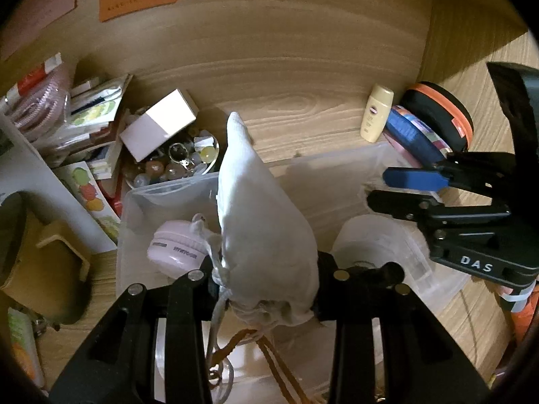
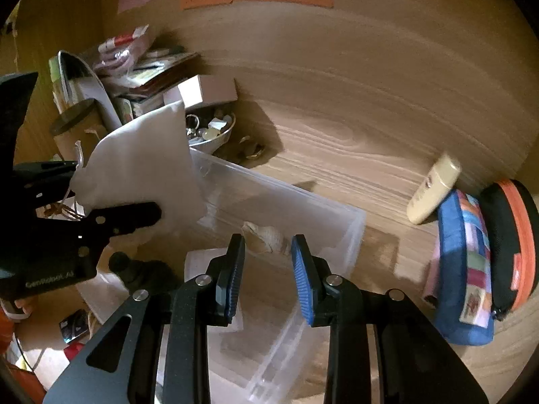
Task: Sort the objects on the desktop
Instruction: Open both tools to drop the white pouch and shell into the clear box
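Sorting under way: a pouch over the bin, most clutter still out on the counter

Nearest, the left tongs [image 1: 269, 289] pinch a white pouch [image 1: 259, 208] at its drawstring neck and hold it above the clear bin [image 1: 161, 188], where a pink case [image 1: 177, 247] and a shell [image 2: 266, 234] already lie; the right tongs [image 2: 267, 276] stand slightly apart with nothing between them, over the bin's right side. Further out on the counter [image 1: 303, 77], unsorted as far as I can judge: a tube [image 1: 376, 112], a blue pouch [image 2: 466, 269] and a black-and-orange case [image 2: 515, 245] at right, a bowl of beads [image 1: 175, 161], a white box [image 1: 158, 129] and stacked papers [image 1: 91, 118] at left (the bulk remains).
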Demonstrator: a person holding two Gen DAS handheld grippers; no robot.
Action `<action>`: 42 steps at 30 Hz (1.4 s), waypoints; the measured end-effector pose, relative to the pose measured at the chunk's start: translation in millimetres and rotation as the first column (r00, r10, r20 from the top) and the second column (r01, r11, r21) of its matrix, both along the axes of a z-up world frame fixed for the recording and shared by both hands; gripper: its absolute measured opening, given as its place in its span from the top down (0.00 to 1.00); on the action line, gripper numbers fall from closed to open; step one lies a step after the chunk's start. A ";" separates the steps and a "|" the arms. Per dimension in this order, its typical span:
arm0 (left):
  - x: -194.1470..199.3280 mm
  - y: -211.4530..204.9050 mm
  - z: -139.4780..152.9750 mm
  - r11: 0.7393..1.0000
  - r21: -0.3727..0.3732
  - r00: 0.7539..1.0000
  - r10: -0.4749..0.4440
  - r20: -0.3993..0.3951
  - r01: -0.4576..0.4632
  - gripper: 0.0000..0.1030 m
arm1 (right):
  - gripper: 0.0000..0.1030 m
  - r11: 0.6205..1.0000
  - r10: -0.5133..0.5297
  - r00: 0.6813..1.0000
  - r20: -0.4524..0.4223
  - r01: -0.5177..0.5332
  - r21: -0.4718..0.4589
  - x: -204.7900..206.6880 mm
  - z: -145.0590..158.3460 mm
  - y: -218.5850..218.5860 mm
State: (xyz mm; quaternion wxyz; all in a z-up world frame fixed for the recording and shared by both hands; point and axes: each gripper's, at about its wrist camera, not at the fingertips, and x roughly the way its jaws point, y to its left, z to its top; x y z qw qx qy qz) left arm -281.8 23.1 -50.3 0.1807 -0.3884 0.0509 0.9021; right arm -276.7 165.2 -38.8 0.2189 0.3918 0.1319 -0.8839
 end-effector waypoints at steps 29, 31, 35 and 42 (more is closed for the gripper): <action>0.3 -5.8 1.1 1.000 0.003 1.000 0.006 -0.029 -0.006 0.42 | 0.57 0.994 0.028 0.999 0.038 -0.032 0.103 -10.2 -8.6 -21.8; 4.2 -8.1 8.0 1.000 0.011 0.998 0.020 -0.059 -0.019 0.35 | 0.54 0.994 0.002 1.000 0.017 -0.004 0.110 -8.7 -7.2 -20.7; 15.5 -12.9 22.5 0.999 0.020 0.991 0.033 -0.129 -0.031 0.27 | 0.50 0.995 -0.035 0.999 0.003 0.034 0.092 -6.3 -1.8 -15.5; 22.0 -20.9 32.9 0.998 0.022 0.982 0.058 -0.178 -0.055 0.21 | 0.41 0.993 -0.078 0.992 -0.099 0.085 0.077 17.7 26.1 -5.5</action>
